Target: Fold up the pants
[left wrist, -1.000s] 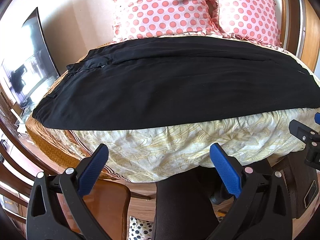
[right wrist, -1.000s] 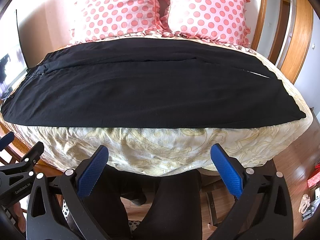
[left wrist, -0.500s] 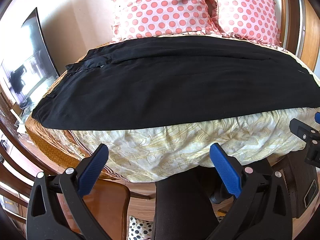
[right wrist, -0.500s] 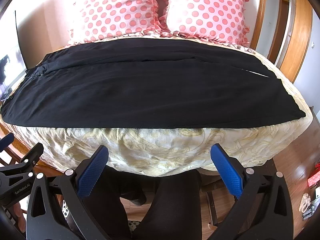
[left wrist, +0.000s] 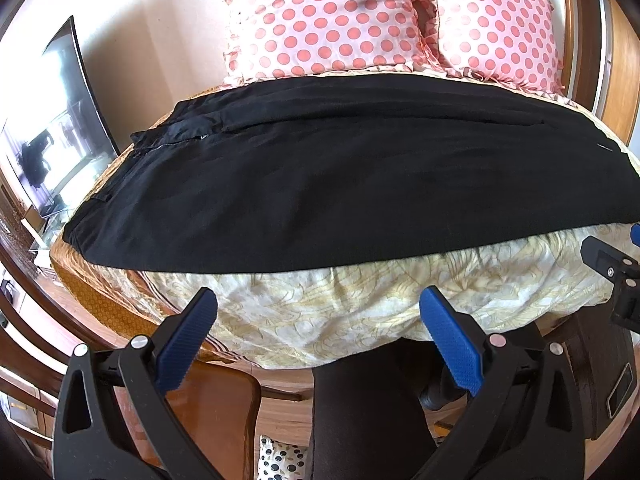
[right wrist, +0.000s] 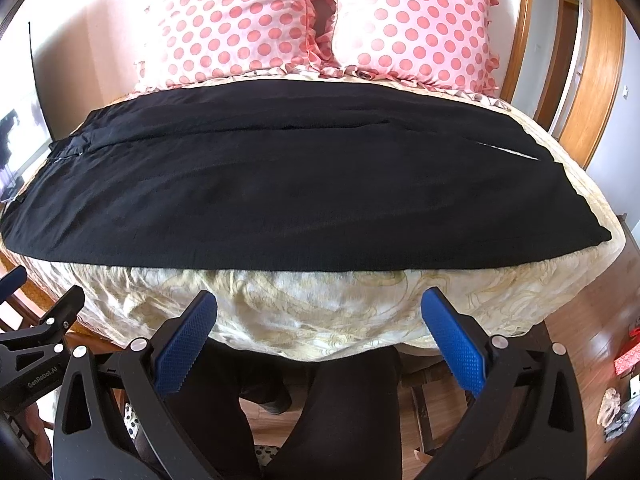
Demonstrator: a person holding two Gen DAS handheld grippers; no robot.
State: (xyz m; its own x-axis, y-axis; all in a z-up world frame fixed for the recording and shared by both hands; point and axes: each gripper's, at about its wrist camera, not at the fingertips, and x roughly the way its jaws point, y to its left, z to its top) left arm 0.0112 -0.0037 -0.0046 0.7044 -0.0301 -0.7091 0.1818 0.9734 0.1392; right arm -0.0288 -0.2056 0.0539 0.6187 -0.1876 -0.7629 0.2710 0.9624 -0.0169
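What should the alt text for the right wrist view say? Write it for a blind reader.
Black pants lie spread flat across a bed with a cream patterned cover, untouched. The open right gripper hovers in front of the bed's near edge, holding nothing. Two pink polka-dot pillows stand behind the pants.

A pair of black fabric pants (right wrist: 296, 192) is seen spread flat across a cream bedspread with a pale yellow leaf pattern (right wrist: 320, 312), the waist lying to the left and the leg ends to the right. Two pink pillows with coral polka dots (right wrist: 320, 20) are propped side by side behind the pants. The right gripper (right wrist: 319, 320), black-framed with blue textured pads (right wrist: 186, 344), is held wide apart in front of the bed edge, clear of the cloth. Part of the left gripper (right wrist: 36, 344) is seen at the left edge; its jaw state cannot be judged.
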